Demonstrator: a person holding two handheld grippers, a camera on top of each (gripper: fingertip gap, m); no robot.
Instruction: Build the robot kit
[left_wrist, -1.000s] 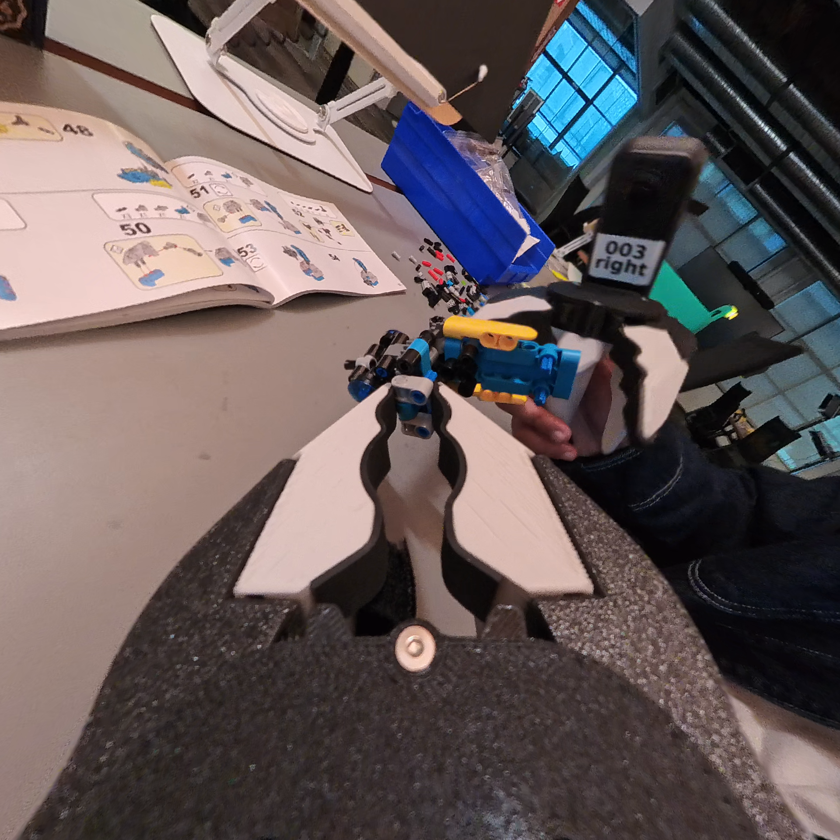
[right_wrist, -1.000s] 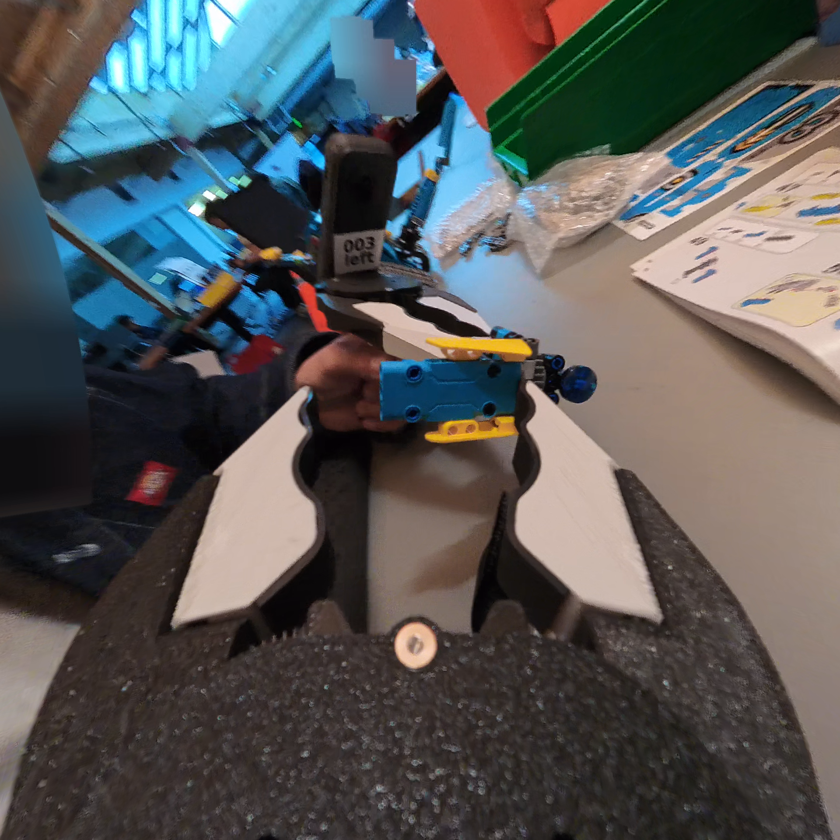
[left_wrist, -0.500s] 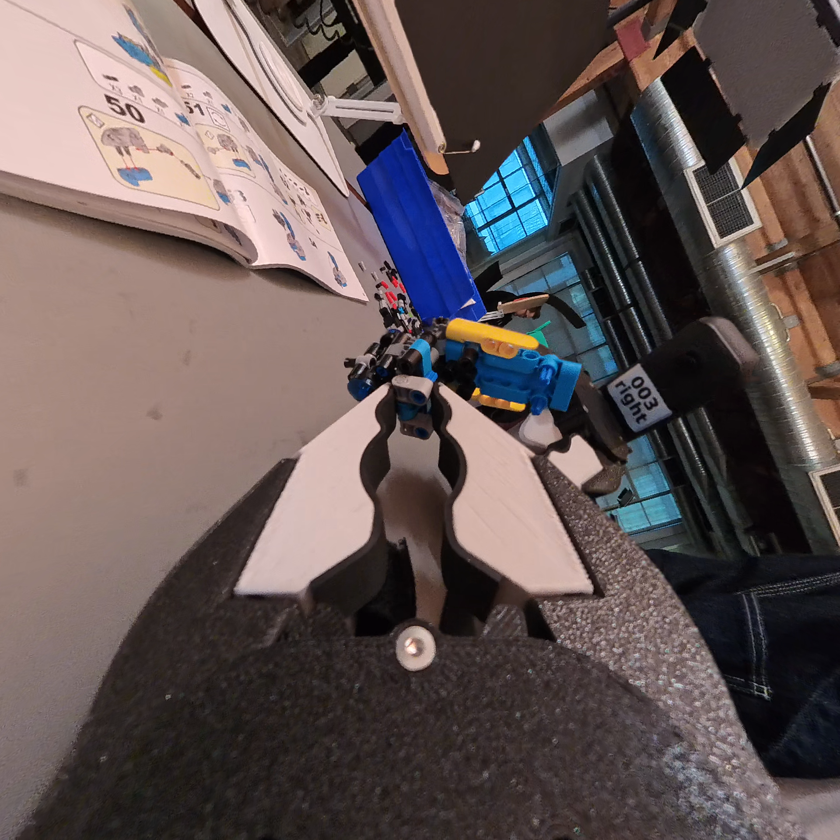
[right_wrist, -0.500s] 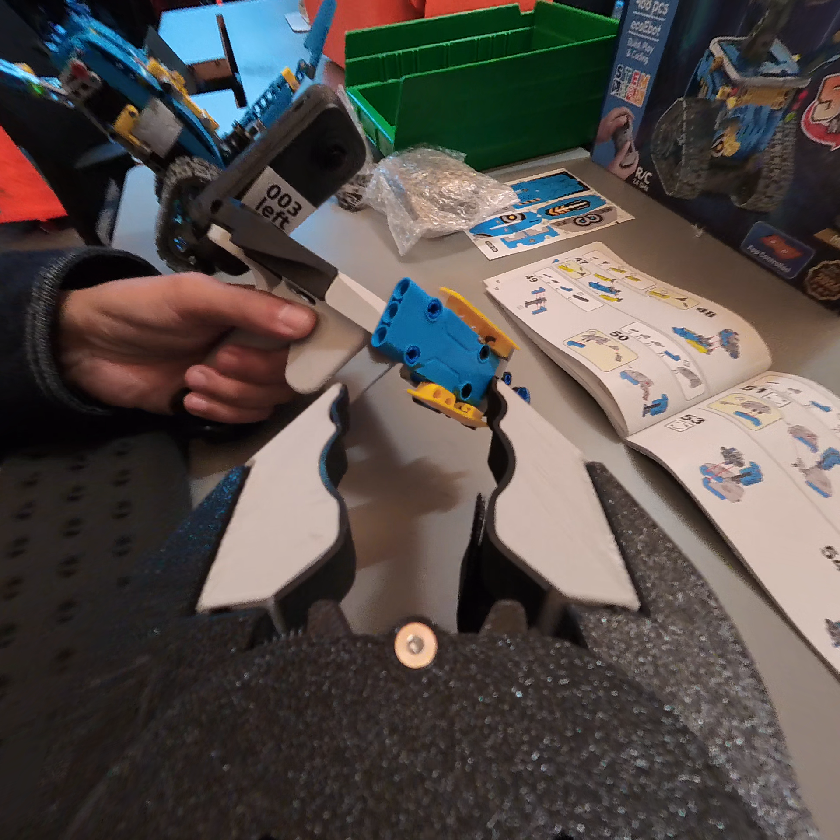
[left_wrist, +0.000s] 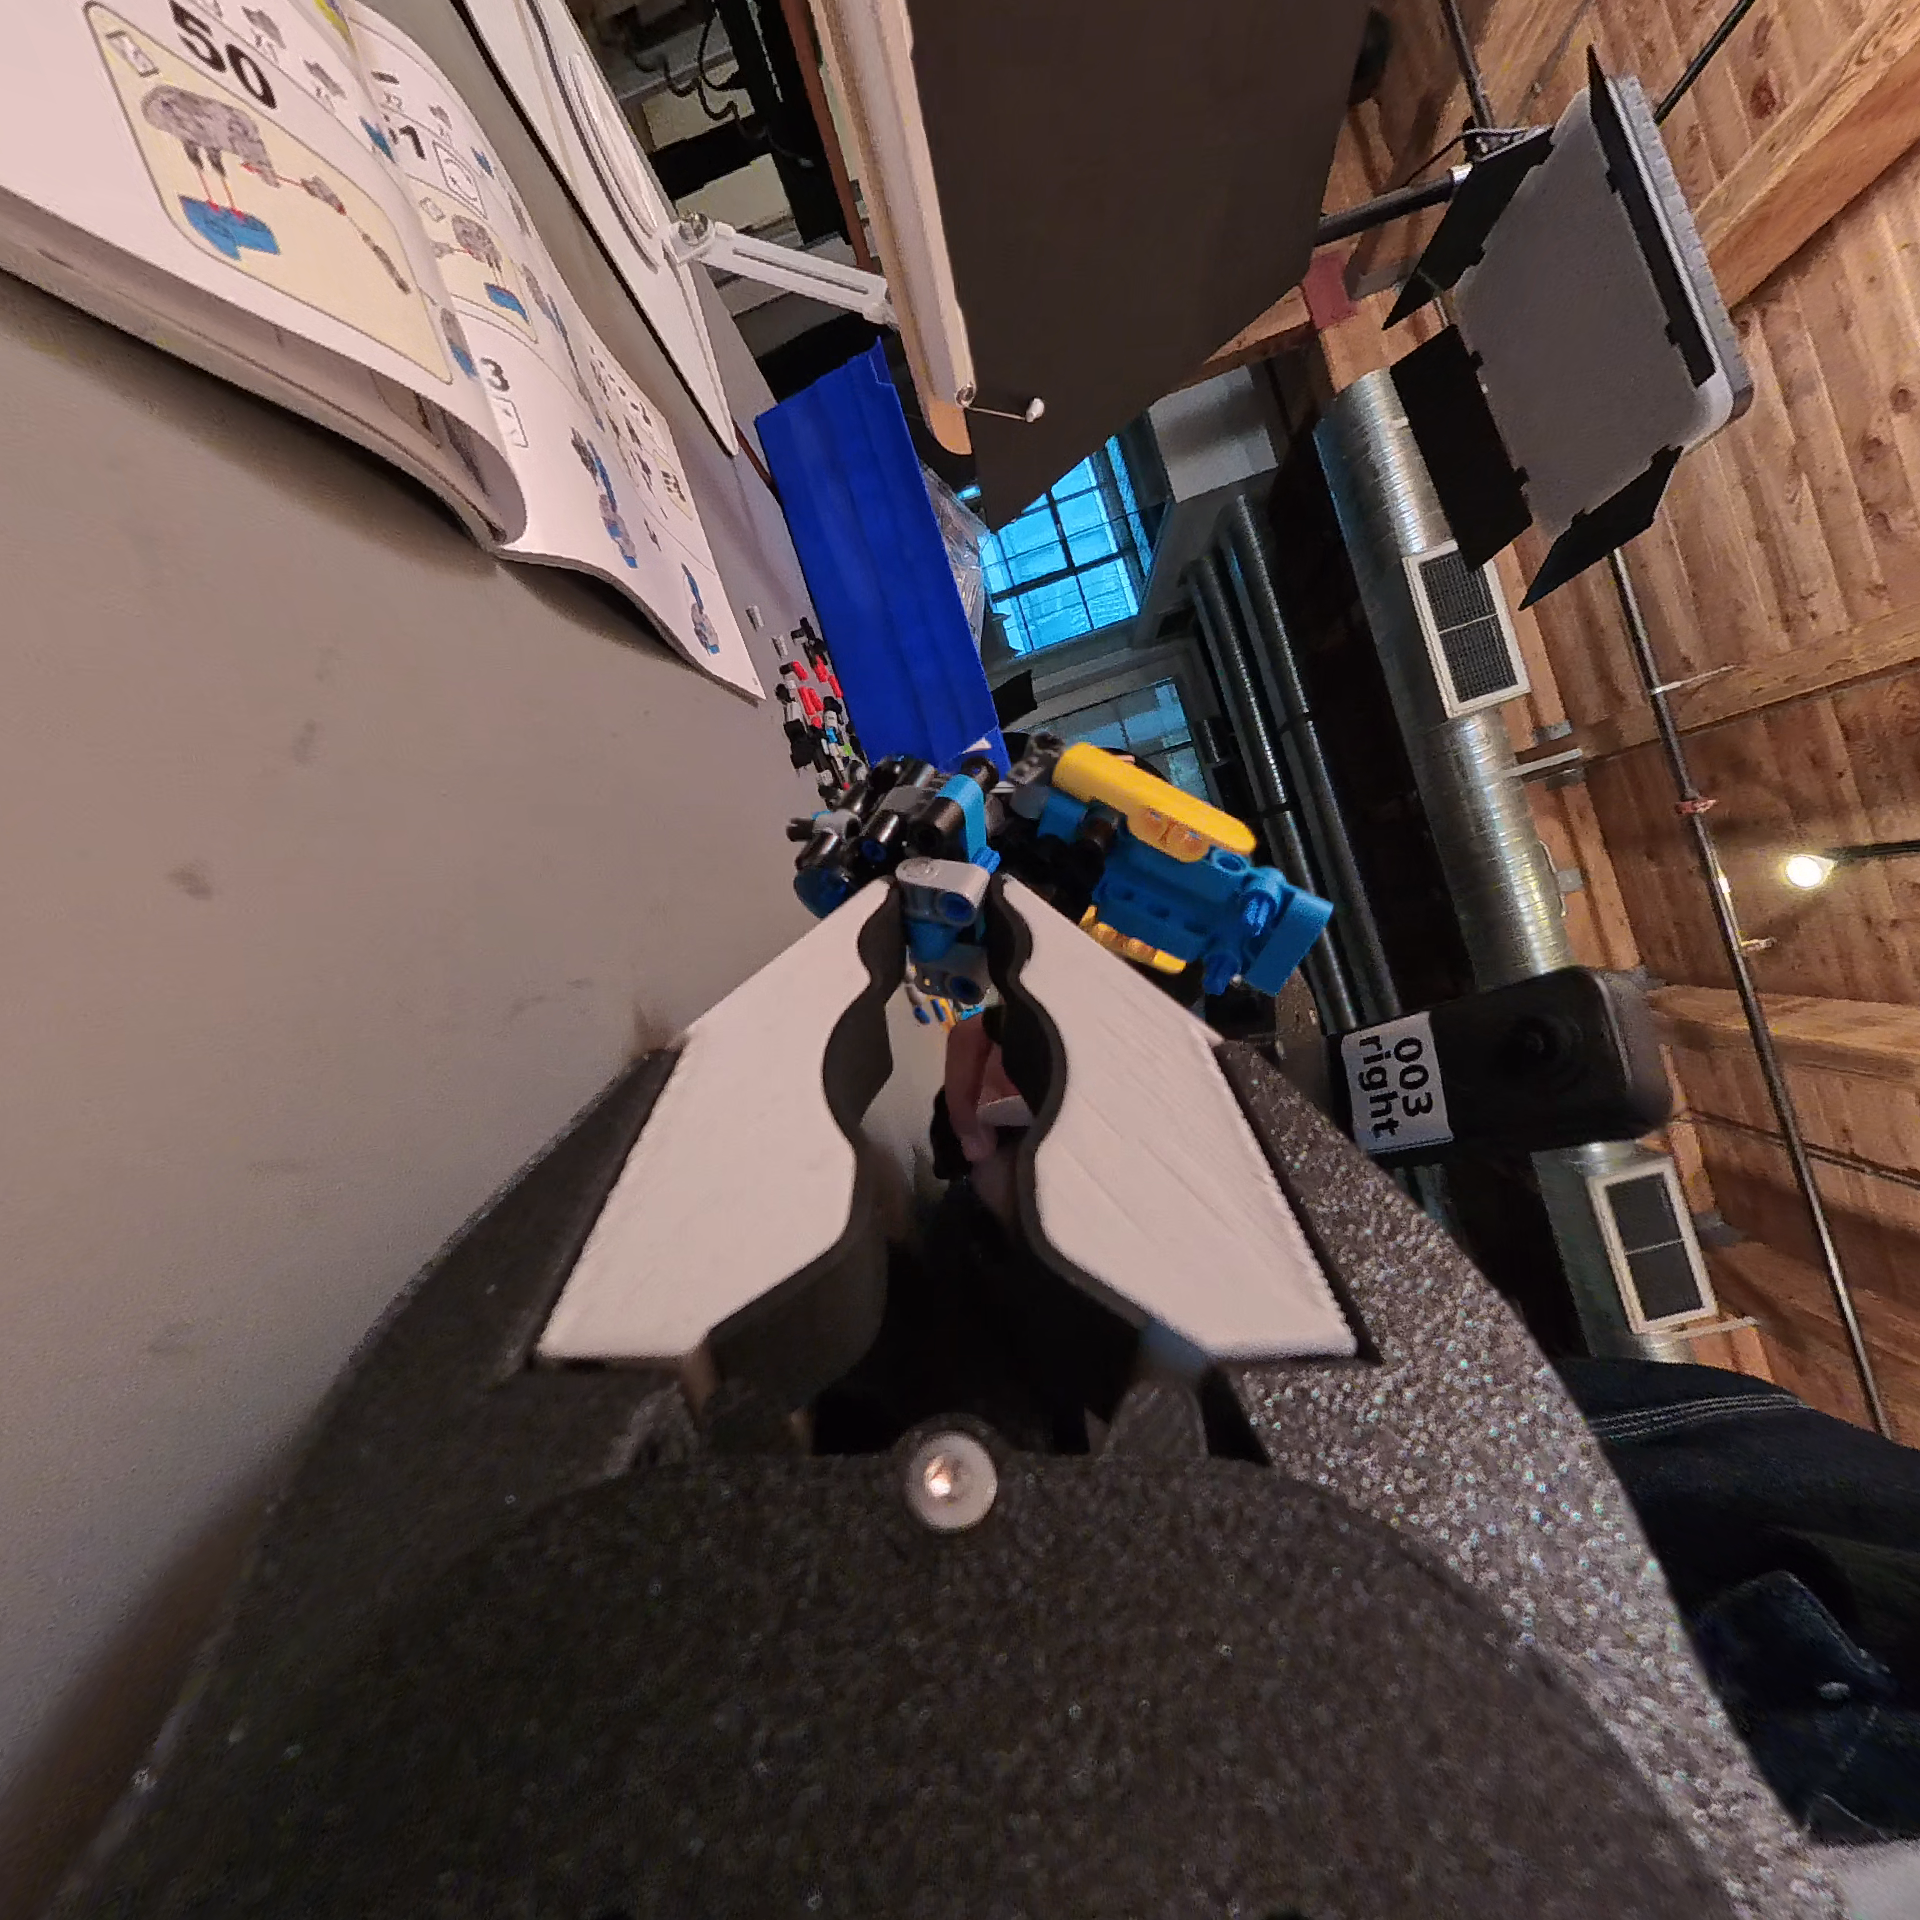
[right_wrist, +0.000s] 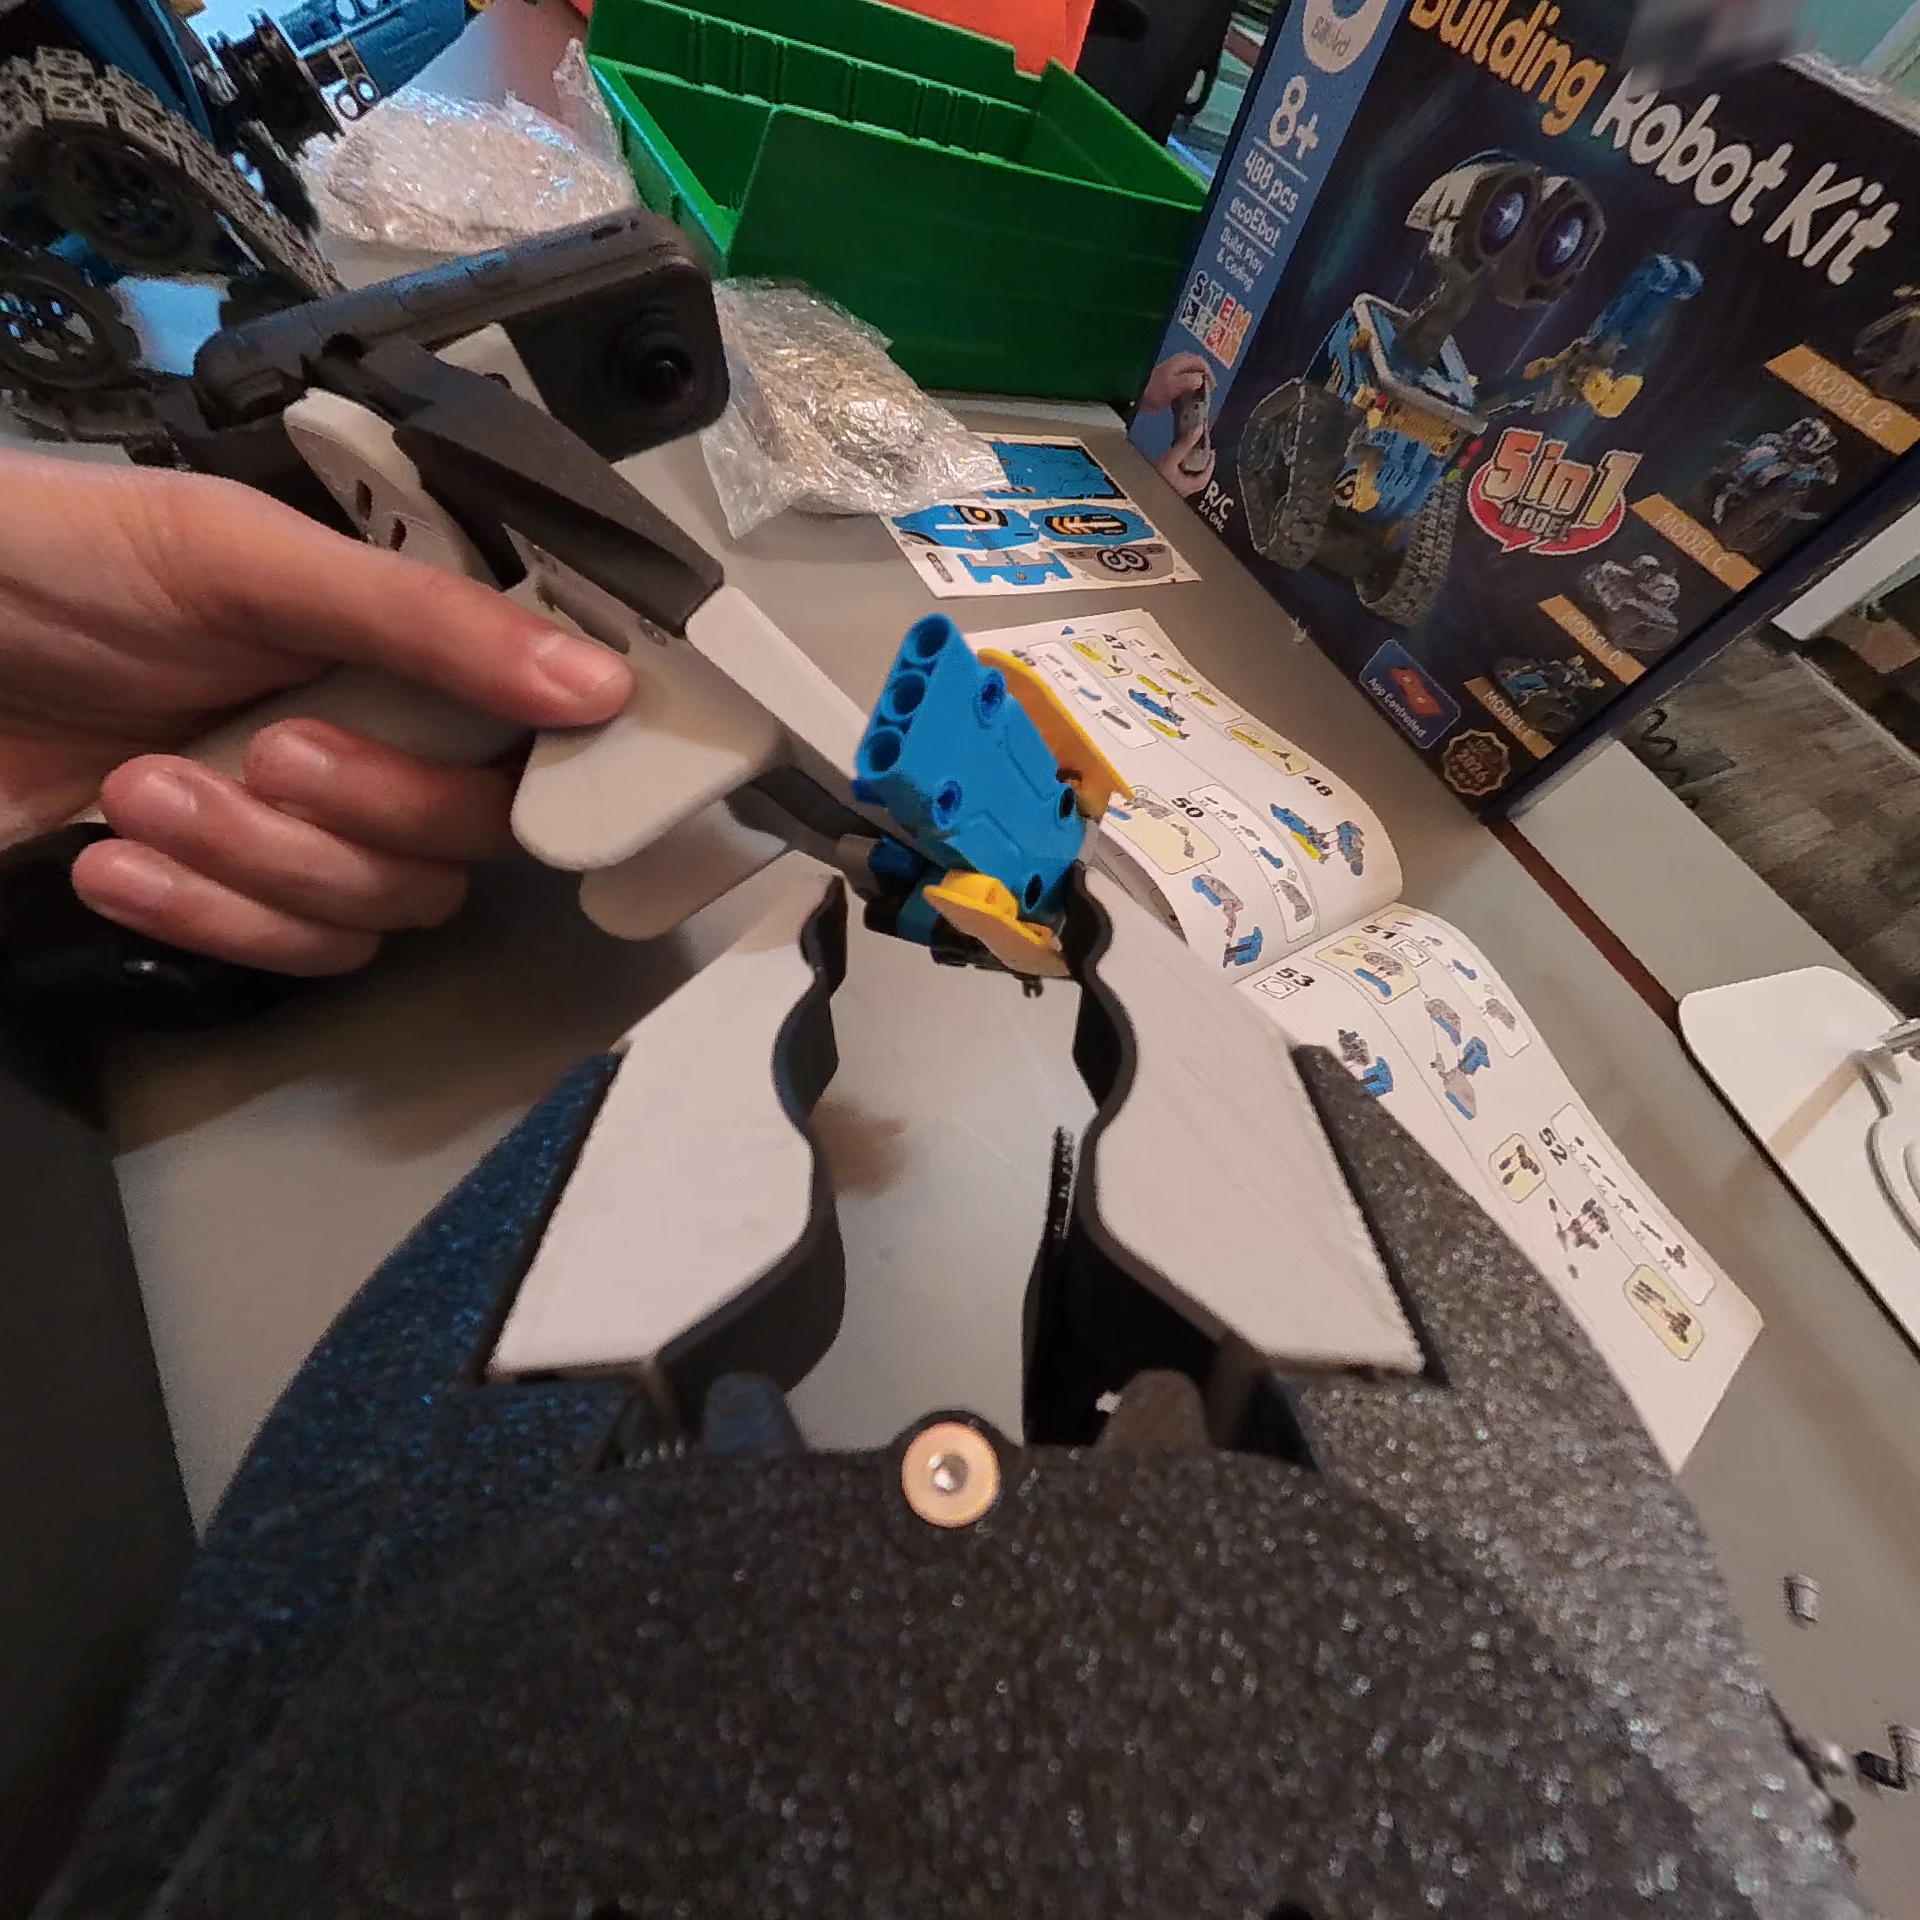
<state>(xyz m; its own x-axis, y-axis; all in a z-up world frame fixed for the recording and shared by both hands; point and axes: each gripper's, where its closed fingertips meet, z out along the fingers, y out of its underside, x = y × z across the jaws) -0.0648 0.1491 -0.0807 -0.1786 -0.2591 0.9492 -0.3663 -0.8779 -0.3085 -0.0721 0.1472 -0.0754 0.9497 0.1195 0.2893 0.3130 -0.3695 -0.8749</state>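
While the grey table (right_wrist: 416, 1091) carries everything, items run: kit box (right_wrist: 1558, 343) at 1 o'clock; green bin (right_wrist: 935, 208) at 12; open instruction booklet (right_wrist: 1403, 1039) at 3; plastic bag (right_wrist: 831, 416); brick model (right_wrist: 977, 790). Left gripper (left_wrist: 943, 914) pinches the brick model's grey-blue end. Right gripper (right_wrist: 956, 925) stands parted beneath the model; contact unclear. Hand (right_wrist: 260, 707) at 9.
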